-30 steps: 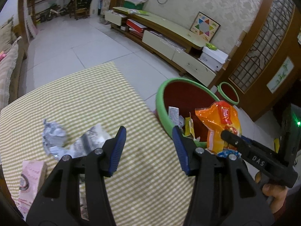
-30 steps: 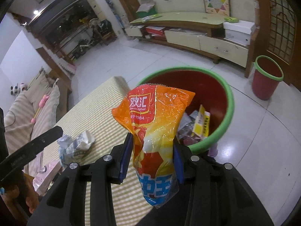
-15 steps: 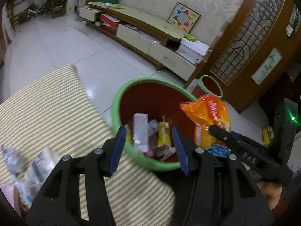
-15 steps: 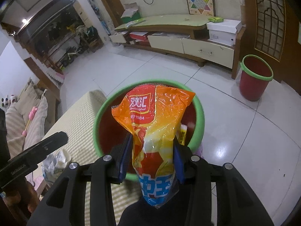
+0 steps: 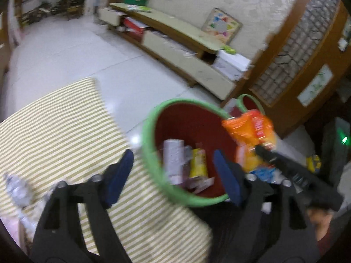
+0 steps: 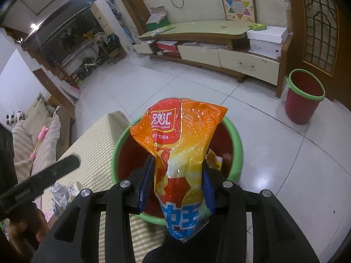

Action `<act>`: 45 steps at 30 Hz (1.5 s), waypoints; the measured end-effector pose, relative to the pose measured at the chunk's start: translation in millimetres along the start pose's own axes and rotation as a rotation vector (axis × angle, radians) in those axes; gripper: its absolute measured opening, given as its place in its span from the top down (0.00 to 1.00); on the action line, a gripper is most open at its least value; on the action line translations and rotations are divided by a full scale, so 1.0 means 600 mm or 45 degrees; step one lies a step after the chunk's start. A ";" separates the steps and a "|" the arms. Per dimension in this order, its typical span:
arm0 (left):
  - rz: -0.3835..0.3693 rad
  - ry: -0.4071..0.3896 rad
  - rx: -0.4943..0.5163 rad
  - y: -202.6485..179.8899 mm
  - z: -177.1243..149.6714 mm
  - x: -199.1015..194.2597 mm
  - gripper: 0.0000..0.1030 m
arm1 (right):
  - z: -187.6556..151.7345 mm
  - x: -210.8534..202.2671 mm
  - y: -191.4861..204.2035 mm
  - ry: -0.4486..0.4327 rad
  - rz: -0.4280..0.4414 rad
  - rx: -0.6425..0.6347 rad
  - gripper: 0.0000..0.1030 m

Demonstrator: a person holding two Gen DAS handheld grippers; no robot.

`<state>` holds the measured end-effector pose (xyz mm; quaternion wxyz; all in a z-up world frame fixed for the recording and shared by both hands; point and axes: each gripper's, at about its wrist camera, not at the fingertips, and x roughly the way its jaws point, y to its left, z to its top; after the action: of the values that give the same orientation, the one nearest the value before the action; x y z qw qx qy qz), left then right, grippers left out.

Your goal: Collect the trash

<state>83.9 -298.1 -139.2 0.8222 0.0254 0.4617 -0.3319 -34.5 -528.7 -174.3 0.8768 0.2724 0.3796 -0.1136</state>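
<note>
Left gripper (image 5: 173, 173) is opening, jaws spread with nothing between the pads, the red bin (image 5: 151, 144) with trash inside just ahead of it, beside the striped table (image 5: 54, 135). Right gripper (image 6: 177, 180) pinches an orange snack bag (image 6: 182, 135) directly above that bin (image 6: 238, 151).

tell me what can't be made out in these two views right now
- Left wrist view: motion blur smears the trash inside the red bin; the crumpled wrappers on the striped cloth are unreadable.
- Right wrist view: the orange snack bag in the right hand-held gripper hides most of the bin's contents; its bottom end lies behind the gripper.
</note>
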 end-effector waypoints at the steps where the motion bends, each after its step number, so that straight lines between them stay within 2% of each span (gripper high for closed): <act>1: 0.024 -0.001 -0.026 0.019 -0.007 -0.009 0.28 | -0.002 0.001 0.002 0.005 0.002 -0.003 0.62; 3: 0.078 -0.017 -0.106 0.067 -0.022 -0.037 0.28 | -0.009 0.007 0.009 0.020 0.007 -0.012 0.62; 5: 0.227 -0.045 -0.204 0.129 -0.045 -0.078 0.26 | -0.016 0.011 0.017 0.034 0.006 -0.024 0.62; 7: 0.296 -0.055 -0.293 0.177 -0.059 -0.103 0.24 | -0.024 0.017 0.027 0.049 0.013 -0.032 0.62; 10: 0.333 0.031 -0.379 0.235 -0.082 -0.122 0.24 | -0.032 0.021 0.038 0.063 0.027 -0.033 0.62; 15: 0.343 0.189 -0.378 0.252 -0.128 -0.104 0.24 | -0.040 0.019 0.050 0.065 0.037 -0.036 0.62; 18: 0.319 0.207 -0.382 0.254 -0.137 -0.083 0.27 | -0.043 0.017 0.056 0.071 0.042 -0.041 0.62; 19: 0.302 0.211 -0.401 0.257 -0.138 -0.076 0.35 | -0.045 0.015 0.060 0.071 0.044 -0.044 0.62; 20: 0.286 0.220 -0.417 0.259 -0.138 -0.069 0.54 | -0.046 0.013 0.060 0.071 0.046 -0.049 0.62; 22: 0.277 0.235 -0.428 0.265 -0.141 -0.063 0.75 | -0.048 0.009 0.065 0.073 0.051 -0.063 0.62; 23: 0.276 0.227 -0.427 0.265 -0.141 -0.065 0.77 | -0.050 0.008 0.067 0.075 0.053 -0.069 0.62; 27: 0.279 0.167 -0.410 0.258 -0.148 -0.101 0.80 | -0.054 0.005 0.070 0.083 0.061 -0.075 0.61; 30: 0.259 0.069 -0.400 0.238 -0.135 -0.143 0.80 | -0.053 -0.001 0.068 0.067 0.051 -0.075 0.61; 33: 0.142 0.007 -0.352 0.202 -0.095 -0.151 0.80 | -0.044 0.003 0.059 0.059 0.024 -0.068 0.60; 38: -0.059 0.012 -0.185 0.098 -0.010 -0.069 0.80 | -0.035 -0.006 0.034 0.024 0.001 -0.001 0.60; 41: -0.175 0.037 -0.095 0.040 0.022 -0.018 0.80 | -0.032 -0.004 0.018 0.029 -0.014 0.027 0.59; 45: -0.229 0.069 0.050 -0.037 0.044 0.041 0.80 | -0.024 0.002 -0.001 0.028 -0.036 0.057 0.59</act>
<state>99.5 -337.3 -137.4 0.7757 0.0088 0.4777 -0.4124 -42.3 -521.0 -183.5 0.8646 0.2878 0.3904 -0.1313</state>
